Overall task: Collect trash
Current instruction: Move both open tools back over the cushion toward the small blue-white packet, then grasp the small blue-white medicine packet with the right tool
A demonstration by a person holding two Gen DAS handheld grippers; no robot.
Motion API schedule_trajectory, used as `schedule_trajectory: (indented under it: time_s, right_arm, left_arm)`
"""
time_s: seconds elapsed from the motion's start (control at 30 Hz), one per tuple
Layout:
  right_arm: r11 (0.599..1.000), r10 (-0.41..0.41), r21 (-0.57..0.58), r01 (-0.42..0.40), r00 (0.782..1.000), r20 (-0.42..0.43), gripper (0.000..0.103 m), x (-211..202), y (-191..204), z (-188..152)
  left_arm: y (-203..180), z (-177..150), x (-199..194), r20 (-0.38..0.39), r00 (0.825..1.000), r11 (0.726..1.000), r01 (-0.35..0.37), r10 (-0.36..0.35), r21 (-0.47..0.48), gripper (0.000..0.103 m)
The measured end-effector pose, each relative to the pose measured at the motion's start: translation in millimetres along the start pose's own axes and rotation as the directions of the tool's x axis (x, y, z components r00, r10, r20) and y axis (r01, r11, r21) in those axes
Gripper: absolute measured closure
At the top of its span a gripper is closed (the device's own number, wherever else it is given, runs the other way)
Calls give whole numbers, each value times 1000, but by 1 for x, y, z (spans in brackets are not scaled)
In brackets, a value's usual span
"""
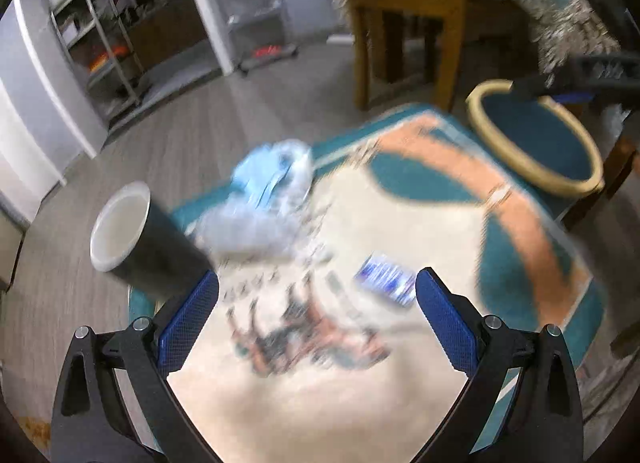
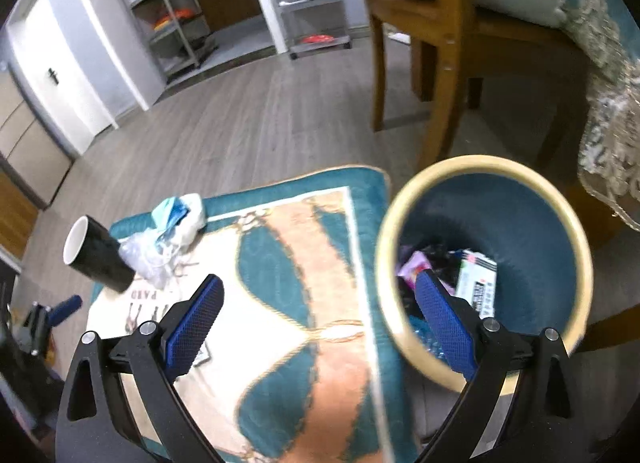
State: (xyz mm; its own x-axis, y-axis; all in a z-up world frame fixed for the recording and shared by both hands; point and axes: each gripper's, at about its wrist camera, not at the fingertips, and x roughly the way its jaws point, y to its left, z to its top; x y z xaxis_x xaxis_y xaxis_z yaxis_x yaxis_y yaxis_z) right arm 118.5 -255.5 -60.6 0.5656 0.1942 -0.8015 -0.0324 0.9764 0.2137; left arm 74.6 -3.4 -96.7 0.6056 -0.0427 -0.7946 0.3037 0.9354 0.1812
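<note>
Patterned rug (image 2: 280, 283) | crumpled plastic bag (image 2: 146, 253) judged light, soft, best pinched at a fold | left gripper (image 1: 317, 295), right gripper (image 2: 319, 303) were spread, empty

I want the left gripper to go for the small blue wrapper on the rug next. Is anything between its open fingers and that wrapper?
Nothing visible blocks it. The blue wrapper lies flat on the rug, just ahead of the open left gripper. The black cup and plastic pile sit off to the left.
</note>
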Motion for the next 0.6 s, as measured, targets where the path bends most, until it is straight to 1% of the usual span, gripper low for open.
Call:
schedule_trajectory:
  time_s: [0.03,0.07,0.13,0.23,0.3,0.43,0.53,0.6]
  right_arm:
    - [1000,10,-4,-10,1000,-3,7,3,6,-1]
    - [999,29,-13,-29,1000,-12,7,7,14,-3]
    - [997,55,-42,-57,998,-34,7,16,27,-7]
    - [989,78,-116,-88,993,-90,7,36,54,-21]
    - [982,84,-159,-102,989,-119,8,45,69,-30]
    - [956,68,-269,-114,982,-175,9,66,102,-46]
    - [942,75,-307,-138,975,-209,17,75,117,-56]
    - [937,77,-315,-153,968,-241,27,85,124,-63]
  left_arm:
    - [6,-6,6,-28,1000,1000,-11,11,2,6]
    - [12,-10,9,-36,999,999,-34,34,8,6]
    - [25,-15,10,-32,998,998,-59,59,-1,6]
    - [51,-18,9,-39,997,994,-69,66,-81,6]
    - [68,-20,8,-37,997,986,-76,71,-146,6]
    - [85,-20,8,-35,997,974,-78,72,-213,6]
    - [89,-20,9,-29,998,974,-64,59,-219,6]
    - [90,-20,10,-33,998,975,-61,55,-215,6]
